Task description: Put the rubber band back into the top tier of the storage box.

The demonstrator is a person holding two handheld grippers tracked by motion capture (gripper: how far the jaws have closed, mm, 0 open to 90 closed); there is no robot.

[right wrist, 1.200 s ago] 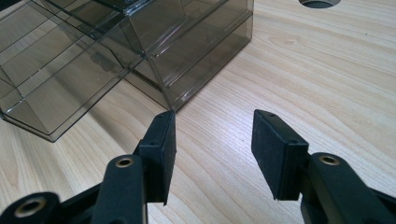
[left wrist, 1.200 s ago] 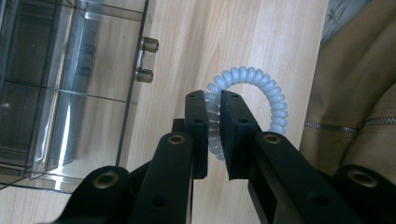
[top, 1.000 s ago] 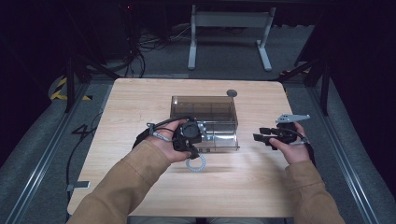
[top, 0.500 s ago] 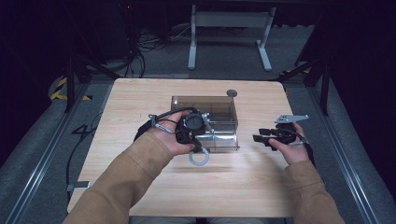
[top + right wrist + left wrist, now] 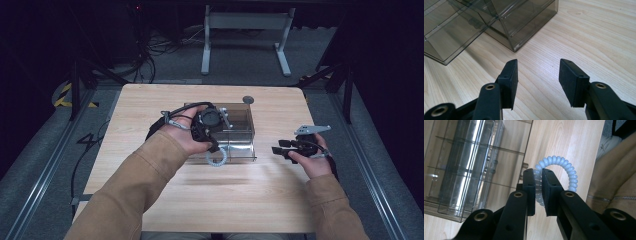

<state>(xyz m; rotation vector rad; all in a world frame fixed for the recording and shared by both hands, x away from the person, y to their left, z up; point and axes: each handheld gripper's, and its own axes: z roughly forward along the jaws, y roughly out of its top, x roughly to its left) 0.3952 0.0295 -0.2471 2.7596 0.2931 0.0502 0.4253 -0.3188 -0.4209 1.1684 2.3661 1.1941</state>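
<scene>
Carrying step: left claw (image 5: 538, 192) pinching white spiral hair tie (image 5: 559, 170) beside clear organizer box (image 5: 235, 131); right claw (image 5: 537, 82) spread above surface (image 5: 599, 37). Next, probably lowering into a compartment, then releasing.

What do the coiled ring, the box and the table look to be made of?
Coiled ring: likely soft plastic, milky and glossy, ribbed like a spiral hair tie. Box: clear smoky rigid plastic, probably acrylic; you see through its walls. Table: light wood or wood-look laminate, matte, with grain lines.
</scene>
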